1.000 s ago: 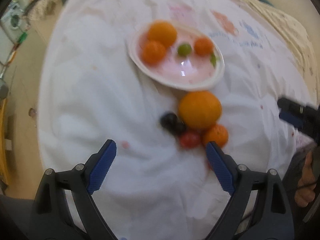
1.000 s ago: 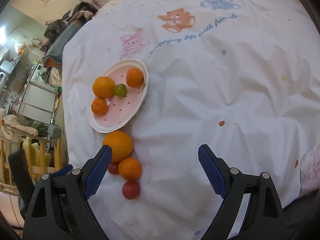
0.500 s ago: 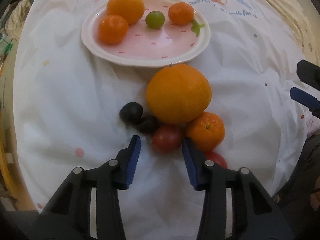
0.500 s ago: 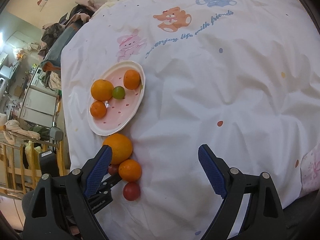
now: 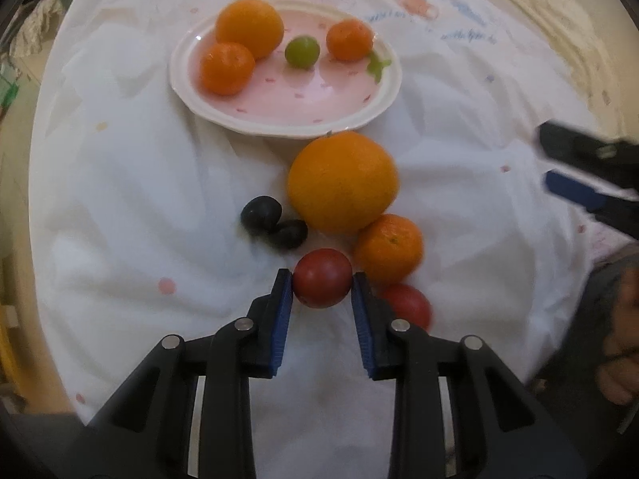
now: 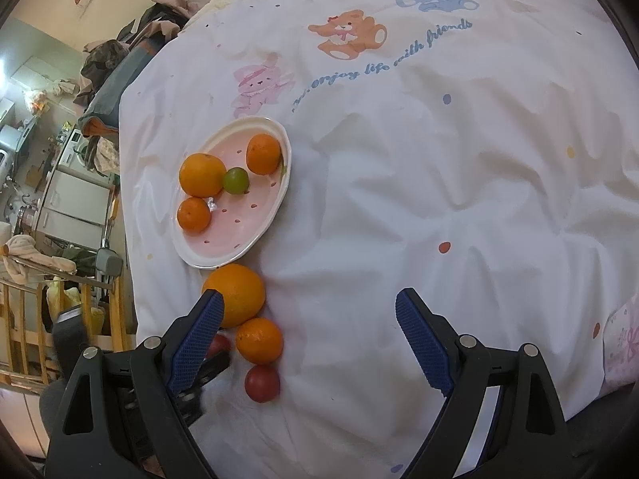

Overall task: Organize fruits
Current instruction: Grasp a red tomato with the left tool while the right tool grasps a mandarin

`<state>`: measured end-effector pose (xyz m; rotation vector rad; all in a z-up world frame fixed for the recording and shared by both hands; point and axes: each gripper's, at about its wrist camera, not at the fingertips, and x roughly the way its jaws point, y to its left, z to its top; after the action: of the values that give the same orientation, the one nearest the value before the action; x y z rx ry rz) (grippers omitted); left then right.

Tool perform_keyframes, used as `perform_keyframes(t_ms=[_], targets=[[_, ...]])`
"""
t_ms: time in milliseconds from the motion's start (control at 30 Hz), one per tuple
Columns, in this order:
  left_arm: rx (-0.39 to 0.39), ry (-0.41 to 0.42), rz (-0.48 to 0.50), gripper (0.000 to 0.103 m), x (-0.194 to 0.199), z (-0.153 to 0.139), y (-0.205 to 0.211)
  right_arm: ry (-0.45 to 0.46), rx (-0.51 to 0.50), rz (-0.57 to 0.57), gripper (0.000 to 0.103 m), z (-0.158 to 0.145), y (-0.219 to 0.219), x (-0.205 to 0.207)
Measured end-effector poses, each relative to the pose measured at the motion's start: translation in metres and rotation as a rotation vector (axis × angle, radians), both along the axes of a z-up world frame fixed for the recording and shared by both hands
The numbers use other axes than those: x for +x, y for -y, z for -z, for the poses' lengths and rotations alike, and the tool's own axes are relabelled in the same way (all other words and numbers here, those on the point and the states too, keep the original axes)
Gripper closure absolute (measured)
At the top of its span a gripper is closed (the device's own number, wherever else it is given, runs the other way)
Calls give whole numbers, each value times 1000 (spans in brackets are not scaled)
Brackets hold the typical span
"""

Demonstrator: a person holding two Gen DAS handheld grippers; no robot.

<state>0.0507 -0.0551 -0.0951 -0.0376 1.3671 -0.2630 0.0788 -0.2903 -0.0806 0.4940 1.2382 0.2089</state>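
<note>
On the white sheet, a small red fruit (image 5: 322, 271) sits between the blue pads of my left gripper (image 5: 321, 279). The jaws are closing and both pads touch it. Behind it lie a big orange (image 5: 341, 181), a mandarin (image 5: 389, 247), two dark fruits (image 5: 261, 213) and a second red fruit (image 5: 411, 303). The pink plate (image 5: 279, 129) beyond holds an orange (image 5: 249, 26), two mandarins and a green grape (image 5: 302, 51). My right gripper (image 6: 308, 299) hovers open and holds nothing, to the right of the same cluster (image 6: 259, 339).
The sheet (image 6: 459, 199) with cartoon animal prints stretches wide to the right of the plate (image 6: 223, 265). The bed's left edge drops to a wooden rail (image 6: 24, 319) and room clutter. A person's hand (image 5: 623, 359) is at the right rim.
My left gripper came in closer to the fruit cluster, and its jaws narrowed from wide apart to touching the red fruit. The right gripper stayed still and open.
</note>
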Motion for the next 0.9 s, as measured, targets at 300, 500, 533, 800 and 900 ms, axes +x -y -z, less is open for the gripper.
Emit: perform_keyframes(t_ms=[300, 500, 533, 800, 900], targets=[[37, 136, -50, 77, -16, -52, -33, -1, 16, -31, 13, -1, -11, -1], [40, 172, -137, 77, -16, -54, -47, -26, -3, -125, 13, 6, -32, -3], [42, 175, -145, 77, -17, -54, -50, -36, -18, -147, 13, 9, -39, -3], [38, 182, -187, 77, -12, -52, -55, -60, -114, -336, 20, 30, -92, -7], [42, 185, -201, 77, -12, -52, -58, -64, -131, -369, 22, 38, -104, -8]])
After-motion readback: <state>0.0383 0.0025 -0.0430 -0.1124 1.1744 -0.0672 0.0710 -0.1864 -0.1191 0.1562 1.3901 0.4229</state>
